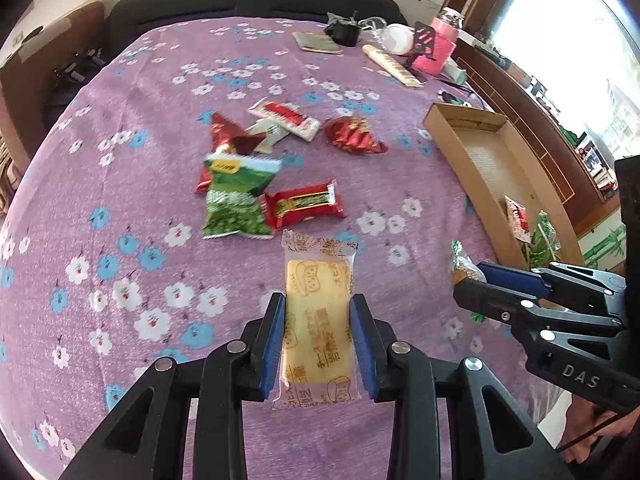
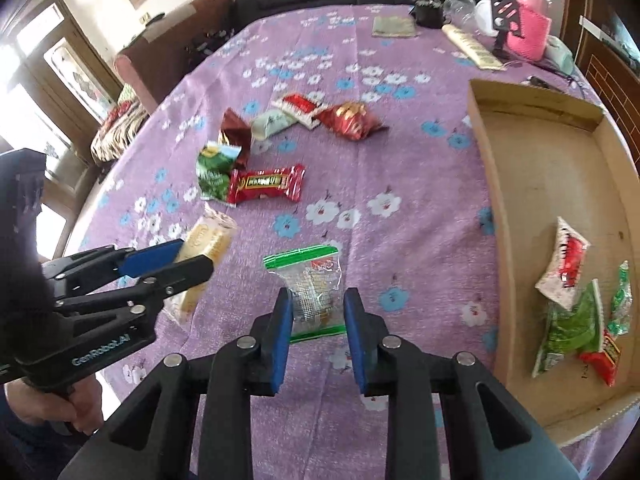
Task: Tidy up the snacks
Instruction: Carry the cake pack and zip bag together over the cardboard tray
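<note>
1. Left wrist view: the left gripper (image 1: 318, 308) is clamped on a yellow cake bar in a clear printed wrapper (image 1: 318, 312), blue pads pressing both long sides, the bar's far end sticking out past the fingertips above the purple flowered tablecloth (image 1: 120, 240).
2. Ahead lies a loose cluster of snacks: a green pea packet (image 1: 234, 200) touching a red bar packet (image 1: 306, 204), with a dark red foil packet (image 1: 228, 132), a red-and-white packet (image 1: 286, 118) and a crinkled red packet (image 1: 354, 136) beyond. Bare cloth lies between the bar and this cluster, and wide open cloth to the left.
3. At the right, the right gripper (image 1: 466, 280) reaches in just before the near end of the cardboard tray (image 1: 452, 132), whose long wall runs along the table's right side.
4. Right wrist view: the right gripper (image 2: 316, 308) is narrowed on a small clear packet with green ends (image 2: 314, 288), pads against its sides.
5. The cardboard tray (image 2: 486, 184) sits close to the right, its far half bare, several packets (image 2: 572, 312) at its near end. Open cloth separates gripper and tray wall.
6. The left gripper (image 2: 192, 258) with the cake bar (image 2: 208, 240) is at the left, near the table's left edge.
</note>
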